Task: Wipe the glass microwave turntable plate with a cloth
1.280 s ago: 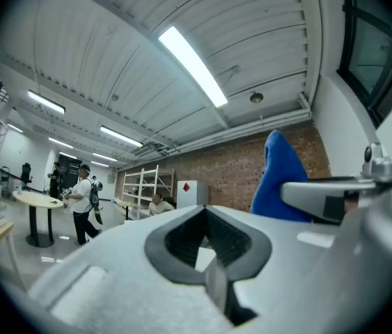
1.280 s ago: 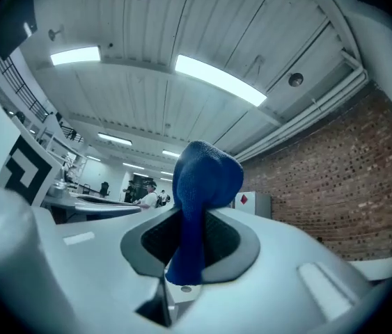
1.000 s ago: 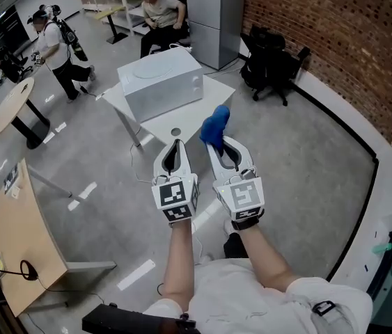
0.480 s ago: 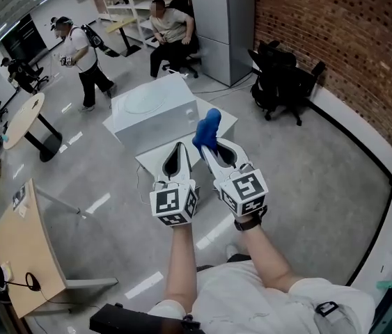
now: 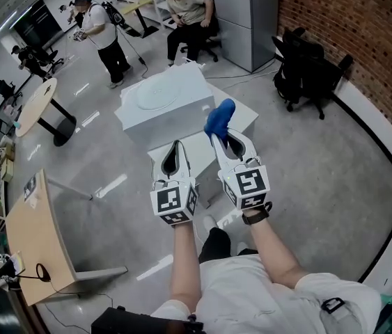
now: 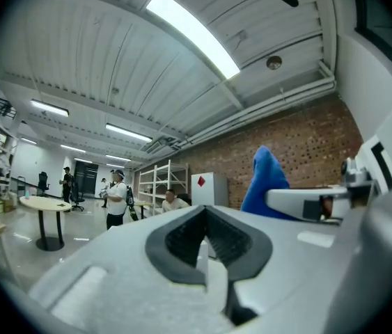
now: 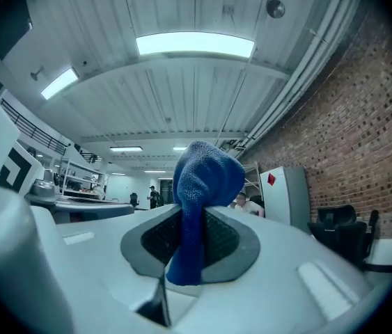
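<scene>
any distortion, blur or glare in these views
Head view: evenly lit and sharp, though the wide lens bows the brick wall. Left gripper view: heavy fisheye, dark corners, ceiling light strip blown out, left gripper soft up close. Right gripper view: same dark fisheye rim, ceiling panel glaring, blue cloth crisp in the fingers of the right gripper.
</scene>
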Demonstrator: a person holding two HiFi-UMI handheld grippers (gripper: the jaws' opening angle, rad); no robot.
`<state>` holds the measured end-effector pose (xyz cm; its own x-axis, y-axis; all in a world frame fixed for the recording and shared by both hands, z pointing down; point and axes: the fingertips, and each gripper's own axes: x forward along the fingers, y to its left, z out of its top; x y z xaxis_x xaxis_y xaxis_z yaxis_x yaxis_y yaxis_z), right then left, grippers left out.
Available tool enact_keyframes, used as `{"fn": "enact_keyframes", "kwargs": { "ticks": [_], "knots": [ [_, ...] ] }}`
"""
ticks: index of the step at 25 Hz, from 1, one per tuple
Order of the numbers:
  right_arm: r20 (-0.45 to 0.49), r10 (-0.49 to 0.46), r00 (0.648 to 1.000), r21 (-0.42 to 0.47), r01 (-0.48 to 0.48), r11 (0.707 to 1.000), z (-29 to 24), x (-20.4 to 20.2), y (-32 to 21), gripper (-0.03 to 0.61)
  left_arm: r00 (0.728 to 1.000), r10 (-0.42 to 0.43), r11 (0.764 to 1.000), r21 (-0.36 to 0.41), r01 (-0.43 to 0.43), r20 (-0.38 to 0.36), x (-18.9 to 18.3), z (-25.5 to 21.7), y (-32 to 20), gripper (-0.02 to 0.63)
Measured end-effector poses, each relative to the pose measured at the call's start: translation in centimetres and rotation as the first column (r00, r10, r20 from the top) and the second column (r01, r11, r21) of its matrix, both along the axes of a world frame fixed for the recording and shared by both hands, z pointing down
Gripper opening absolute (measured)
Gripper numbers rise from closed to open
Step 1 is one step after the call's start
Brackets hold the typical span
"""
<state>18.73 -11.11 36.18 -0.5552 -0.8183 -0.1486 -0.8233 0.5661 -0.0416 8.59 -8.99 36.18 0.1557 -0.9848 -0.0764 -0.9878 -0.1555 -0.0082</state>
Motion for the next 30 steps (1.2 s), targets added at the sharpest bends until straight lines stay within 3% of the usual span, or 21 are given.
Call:
{"fn": "enact_keyframes", "kwargs": {
  "ticks": [2,4,7,13,18,20,22,24,26,27,28,30],
  "knots": [
    [-0.033,-0.035,0.999,0.01,0.036,0.999,0.3,-1.6,-1.5,0.063,1.0,-0.007,1.0,-0.006,0.007,-0.005,-1.0,0.6,-2.2,0.002],
    [-0.08,-0.157,0.984,0.039,0.16,0.986,0.8,-4.8,-2.6,0.064,0.999,-0.007,1.0,-0.007,0.007,-0.034,-2.5,1.6,-5.2,0.002],
    [-0.138,-0.365,0.921,0.067,0.376,0.924,0.9,-11.5,-3.4,0.067,0.997,-0.007,1.0,-0.008,0.007,-0.071,-6.0,1.5,-9.2,0.002],
    [-0.284,-0.482,0.829,0.171,0.539,0.825,-3.0,-19.1,-9.9,0.063,0.998,-0.037,0.993,0.11,0.041,-0.041,-14.3,-3.8,-15.9,0.002],
    [-0.485,-0.435,0.758,0.073,0.531,0.844,0.7,-24.9,-16.8,0.052,1.0,-0.007,0.991,0.136,0.004,0.019,-20.7,-2.6,-19.7,0.002],
    [-0.503,-0.477,0.721,0.007,0.555,0.832,2.8,-26.3,-17.7,0.051,1.0,-0.013,0.995,0.102,0.01,0.023,-22.1,-0.8,-20.6,0.002],
    [-0.485,-0.51,0.71,-0.037,0.567,0.823,4.3,-27.1,-18.8,0.051,1.0,-0.018,0.998,0.058,0.018,0.011,-23.5,1.0,-21.9,0.002],
    [-0.499,-0.498,0.709,-0.059,0.545,0.836,5.6,-27.5,-20.6,0.049,0.999,-0.031,0.999,0.021,0.031,0.005,-24.8,2.5,-23.1,0.002],
    [-0.579,-0.447,0.682,-0.06,0.511,0.857,6.2,-27.6,-23.3,0.048,0.999,-0.046,0.999,-0.011,0.046,0.008,-25.7,3.8,-24.2,0.002],
    [-0.646,-0.412,0.643,-0.053,0.501,0.864,6.2,-27.7,-24.9,0.048,0.999,-0.049,0.998,-0.024,0.049,0.013,-26.0,4.3,-24.7,0.002],
    [-0.727,-0.368,0.58,-0.041,0.499,0.866,6.1,-28.0,-26.4,0.048,0.999,-0.051,0.998,-0.036,0.051,0.019,-26.3,4.9,-25.3,0.002],
    [-0.884,-0.257,0.391,-0.013,0.529,0.849,6.5,-29.4,-29.2,0.048,0.998,-0.056,0.997,-0.053,0.057,0.025,-27.1,5.8,-26.4,0.002]
  ]
}}
